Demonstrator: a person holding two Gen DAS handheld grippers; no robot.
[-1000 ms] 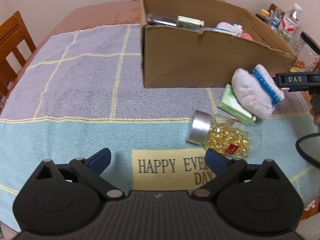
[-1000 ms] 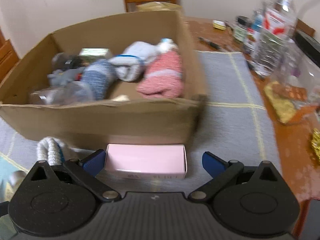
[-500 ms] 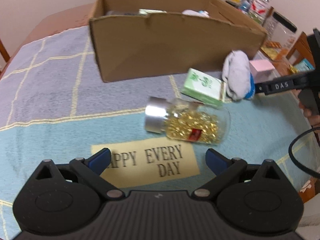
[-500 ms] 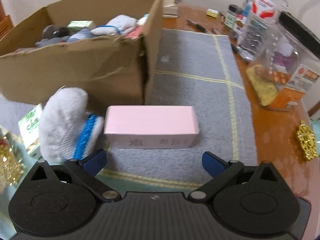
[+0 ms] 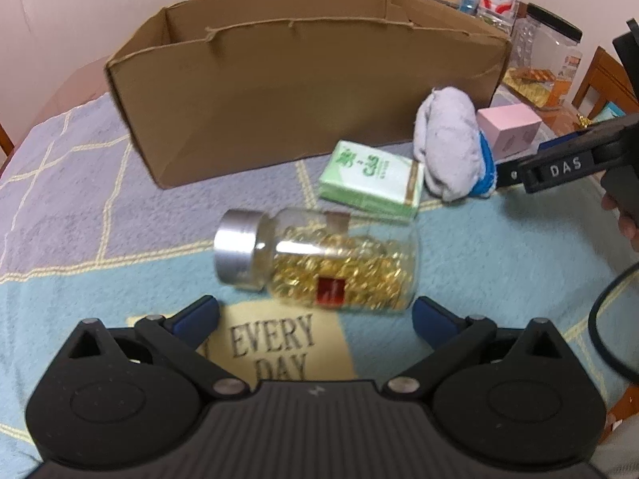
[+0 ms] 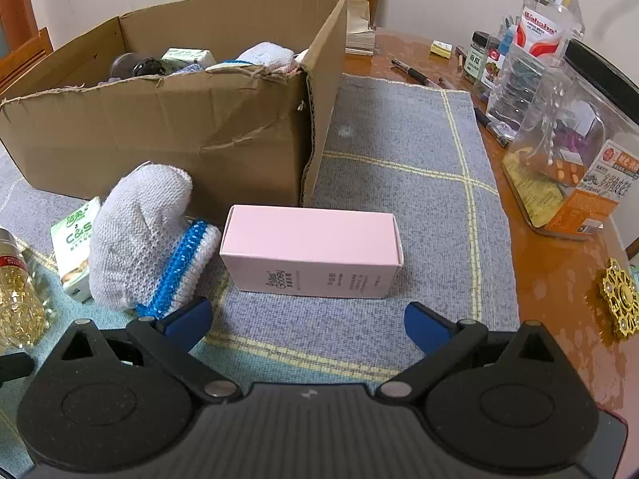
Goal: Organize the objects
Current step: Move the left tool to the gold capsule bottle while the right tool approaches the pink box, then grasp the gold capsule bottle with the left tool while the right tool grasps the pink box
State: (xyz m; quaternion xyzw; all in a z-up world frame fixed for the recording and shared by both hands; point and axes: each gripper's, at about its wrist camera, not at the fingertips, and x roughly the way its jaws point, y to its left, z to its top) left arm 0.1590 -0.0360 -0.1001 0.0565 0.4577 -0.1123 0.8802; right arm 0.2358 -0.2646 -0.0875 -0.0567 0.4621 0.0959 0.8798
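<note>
Your pink box (image 6: 311, 249) lies on its long side on the grey part of the cloth (image 6: 399, 167), just near of the cardboard box (image 6: 179, 127) and straight ahead of your right hand-held gripper (image 6: 307, 321), whose blue-tipped fingers stand wide apart with nothing between them. Touching the pink box's left end is the white knitted sock (image 6: 143, 235) with its blue band; behind that sits the green tissue pack (image 6: 76, 247), half hidden by the sock.

From your left wrist view, the glass jar of gold capsules (image 5: 319, 267) lies on its side, silver cap to the left, just beyond your left hand-held gripper (image 5: 315, 317), which is also spread wide and holds nothing (the jar is a little blurred, so its red label cannot be read). In the right wrist view the jar is cut off by the frame's left edge.

Inside the cardboard box you can make out a white sock, a greenish pack and something dark; the rest sits below the torn front wall. At the far right of the bench (image 6: 559, 279) stand a water bottle (image 6: 547, 28) and a clear snack jar (image 6: 575, 159).
</note>
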